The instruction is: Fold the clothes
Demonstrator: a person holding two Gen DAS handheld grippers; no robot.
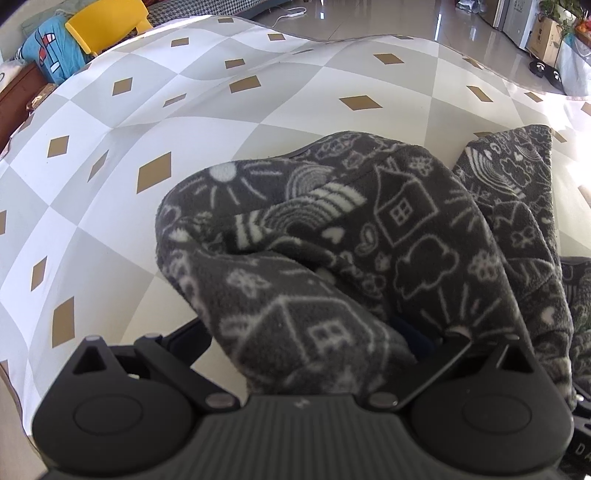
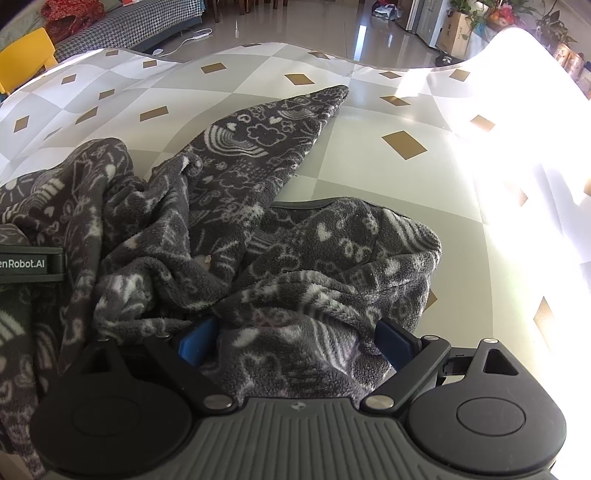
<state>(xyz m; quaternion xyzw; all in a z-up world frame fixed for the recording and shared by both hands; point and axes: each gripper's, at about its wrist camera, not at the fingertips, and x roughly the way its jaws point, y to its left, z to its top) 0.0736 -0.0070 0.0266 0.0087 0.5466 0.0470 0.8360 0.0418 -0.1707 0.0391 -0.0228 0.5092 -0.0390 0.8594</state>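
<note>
A: Status of item?
B: Grey fleece garment (image 2: 236, 206), white doodle print (houses, rainbows, clouds), lies crumpled on the table w/ one pointed section stretched toward the far edge.
A: Grippers?
B: Right gripper (image 2: 295, 341): blue pads spread, fleece bunched between them; can't tell if it's gripped. Left gripper (image 1: 317, 339): fleece draped over the fingers, so grip state can't be told either.
A: Surface?
B: Tablecloth (image 1: 110, 155), grey/white checks w/ tan diamonds, far hem wavy; strong glare at right.
A: Room?
B: Glossy tile floor (image 2: 295, 33), yellow chair (image 1: 107, 22), houndstooth sofa (image 2: 129, 26), potted plants (image 2: 554, 26) far right.
</note>
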